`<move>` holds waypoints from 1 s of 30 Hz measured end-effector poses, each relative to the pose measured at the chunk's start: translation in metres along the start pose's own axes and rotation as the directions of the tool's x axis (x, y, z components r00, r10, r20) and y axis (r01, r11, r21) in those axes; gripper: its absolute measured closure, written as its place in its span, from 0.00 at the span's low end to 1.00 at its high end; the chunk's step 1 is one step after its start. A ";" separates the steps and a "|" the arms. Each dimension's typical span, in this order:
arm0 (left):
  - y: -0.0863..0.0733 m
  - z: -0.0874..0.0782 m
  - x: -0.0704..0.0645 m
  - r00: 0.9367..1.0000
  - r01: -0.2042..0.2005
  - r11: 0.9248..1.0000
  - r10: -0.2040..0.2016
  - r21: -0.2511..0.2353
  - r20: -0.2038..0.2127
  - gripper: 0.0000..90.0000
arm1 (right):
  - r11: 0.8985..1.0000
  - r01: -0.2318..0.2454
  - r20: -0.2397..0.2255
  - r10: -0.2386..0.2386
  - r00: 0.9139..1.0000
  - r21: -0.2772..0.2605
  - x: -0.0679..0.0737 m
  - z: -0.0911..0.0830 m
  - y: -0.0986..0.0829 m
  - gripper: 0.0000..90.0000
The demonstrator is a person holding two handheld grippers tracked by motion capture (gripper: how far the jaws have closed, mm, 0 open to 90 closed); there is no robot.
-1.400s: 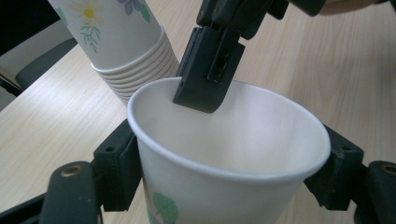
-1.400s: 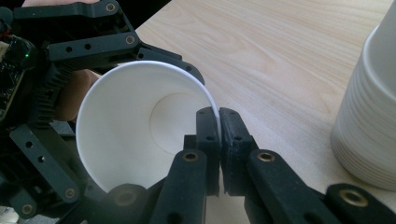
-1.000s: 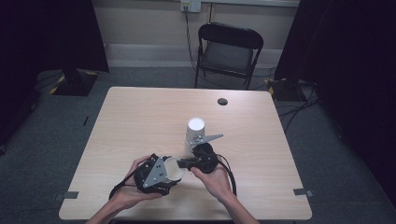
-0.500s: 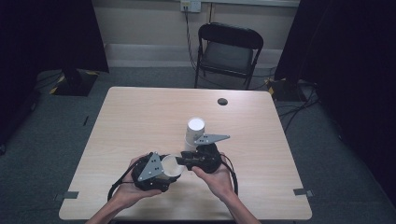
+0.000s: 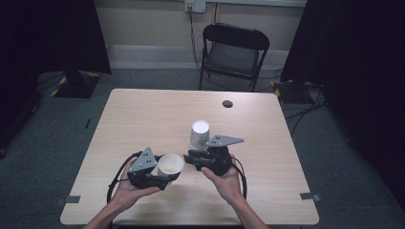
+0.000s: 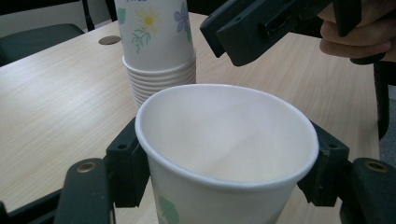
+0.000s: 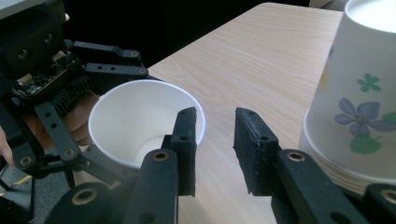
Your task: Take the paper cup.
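A single white paper cup [image 5: 171, 164] stands mouth up, and my left gripper [image 5: 168, 175] is shut on its sides near the table's front. The left gripper view has this cup [image 6: 224, 140] pinched between the two jaws. My right gripper [image 5: 190, 157] is open just right of the cup, its jaws [image 7: 215, 140] close to the rim [image 7: 140, 116] with nothing between them. A stack of upside-down flowered cups [image 5: 199, 135] stands right behind both grippers. In the right gripper view the stack [image 7: 359, 102] is at the right.
The light wooden table [image 5: 143, 114] has a small black disc [image 5: 227, 103] near its far edge. A black folding chair [image 5: 234, 47] stands beyond the table. Cables trail from both grippers toward the front edge.
The cup in my left gripper has turned mouth up and come out from under the grey plate. My right gripper has shifted slightly toward it.
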State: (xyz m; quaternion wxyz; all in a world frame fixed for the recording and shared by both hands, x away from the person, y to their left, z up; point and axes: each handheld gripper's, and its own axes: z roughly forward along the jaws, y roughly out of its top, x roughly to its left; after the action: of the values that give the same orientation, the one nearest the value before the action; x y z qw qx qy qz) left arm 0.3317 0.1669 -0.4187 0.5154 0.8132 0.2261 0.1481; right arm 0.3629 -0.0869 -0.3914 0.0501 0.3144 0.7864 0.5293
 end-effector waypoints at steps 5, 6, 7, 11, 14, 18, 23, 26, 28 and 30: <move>0.001 0.002 -0.005 1.000 -0.018 1.000 0.018 0.005 0.024 0.35 | 1.000 0.009 -0.018 -0.009 1.000 -0.008 0.002 0.003 -0.002 0.74; 0.001 0.003 -0.007 0.999 -0.034 0.999 0.033 0.011 0.027 0.35 | 1.000 0.019 -0.023 -0.019 1.000 -0.010 0.003 0.004 -0.002 0.74; 0.002 0.004 -0.009 0.999 -0.035 0.999 0.035 0.004 0.033 0.35 | 1.000 0.024 -0.020 -0.024 1.000 -0.002 0.004 0.005 -0.002 0.74; 0.004 0.006 -0.014 0.998 -0.032 0.999 0.032 -0.004 0.052 0.35 | 1.000 0.027 -0.019 -0.026 0.999 0.012 0.004 0.008 -0.003 0.80; 0.004 0.006 -0.012 0.997 0.006 1.000 -0.005 -0.015 0.071 0.35 | 1.000 0.026 -0.022 -0.025 0.999 0.015 0.004 0.009 -0.004 0.86; 0.003 0.006 -0.010 0.996 0.028 0.999 -0.027 -0.019 0.089 0.35 | 0.999 0.031 -0.034 -0.030 0.999 0.026 0.005 0.012 -0.004 0.95; 0.001 0.006 -0.007 0.994 0.041 0.999 -0.039 -0.012 0.102 0.35 | 0.999 0.032 -0.038 -0.031 0.999 0.026 0.006 0.015 -0.005 0.97; 0.002 0.006 -0.008 0.994 0.038 0.999 -0.037 -0.008 0.101 0.35 | 0.999 0.036 -0.037 -0.035 0.999 0.022 0.007 0.015 -0.005 0.97; 0.001 0.007 -0.007 0.994 0.037 0.999 -0.036 -0.003 0.105 0.34 | 0.999 0.039 -0.032 -0.038 0.999 0.026 0.007 0.016 -0.005 0.98; 0.001 0.007 -0.006 0.993 0.037 0.999 -0.037 -0.001 0.110 0.34 | 0.999 0.046 -0.022 -0.046 0.999 0.027 0.008 0.016 -0.005 0.98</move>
State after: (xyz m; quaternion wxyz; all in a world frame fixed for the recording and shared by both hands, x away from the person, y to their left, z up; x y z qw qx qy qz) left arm 0.3301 0.1574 -0.4207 0.5308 0.8152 0.2121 0.0936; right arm 0.3608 -0.0711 -0.4008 0.0494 0.2912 0.8012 0.5204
